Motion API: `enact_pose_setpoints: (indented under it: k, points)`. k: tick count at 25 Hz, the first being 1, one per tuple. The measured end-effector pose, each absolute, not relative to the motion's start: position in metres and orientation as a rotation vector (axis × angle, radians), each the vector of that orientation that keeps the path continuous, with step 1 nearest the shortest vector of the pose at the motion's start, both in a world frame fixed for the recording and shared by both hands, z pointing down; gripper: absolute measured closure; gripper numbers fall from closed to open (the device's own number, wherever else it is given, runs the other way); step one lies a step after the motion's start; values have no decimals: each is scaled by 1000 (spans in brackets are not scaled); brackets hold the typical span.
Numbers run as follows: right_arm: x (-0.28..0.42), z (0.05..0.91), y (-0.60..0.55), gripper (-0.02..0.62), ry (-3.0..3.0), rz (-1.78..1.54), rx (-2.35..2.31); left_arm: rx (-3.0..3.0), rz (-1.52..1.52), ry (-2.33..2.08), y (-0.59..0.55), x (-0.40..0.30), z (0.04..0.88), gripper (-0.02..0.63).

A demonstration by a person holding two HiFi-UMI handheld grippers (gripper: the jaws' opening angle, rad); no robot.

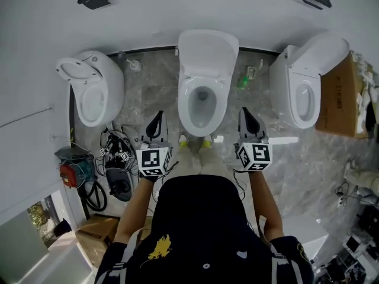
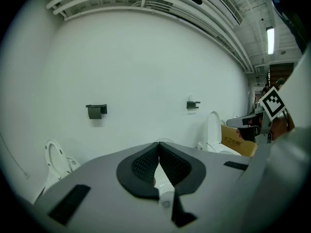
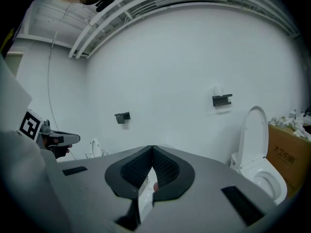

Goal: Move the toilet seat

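Nothing is done yet: the middle toilet's seat (image 1: pixel 187 106), at centre frame, seems to lie down on the bowl rim, with the lid (image 1: pixel 208 52) up against the wall. Your left gripper (image 1: pixel 157 118) and right gripper (image 1: pixel 246 114) flank the bowl's front without touching it, both jaws fully closed and empty. The neighbouring toilets stand well apart; cables (image 1: pixel 115 149) clutter the floor at lower left.

The left gripper (image 1: pixel 158 116) and the right gripper (image 1: pixel 245 111) are held side by side, well apart. Both point forward and a little down. Each one's jaws are pressed together with nothing between them. Behind them, the left arm (image 1: pixel 133 212) and the right arm (image 1: pixel 265 203) bend back.
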State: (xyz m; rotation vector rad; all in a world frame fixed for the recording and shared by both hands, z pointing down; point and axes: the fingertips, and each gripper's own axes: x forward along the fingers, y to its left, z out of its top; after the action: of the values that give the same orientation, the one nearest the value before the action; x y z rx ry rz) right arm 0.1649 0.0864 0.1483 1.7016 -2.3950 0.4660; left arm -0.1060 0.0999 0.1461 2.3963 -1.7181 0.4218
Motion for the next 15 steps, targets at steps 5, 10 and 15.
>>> enact_pose_setpoints:
  k: [5, 10, 15]
  points:
    - [154, 173, 78, 568, -2336, 490, 1734, 2400, 396, -1623, 83, -106, 178, 588]
    - [134, 207, 69, 568, -2307, 513, 1694, 2392, 425, -1569, 64, -109, 214, 588]
    - [123, 225, 51, 569, -2287, 498, 1688, 2415, 442, -1526, 45, -101, 243, 588]
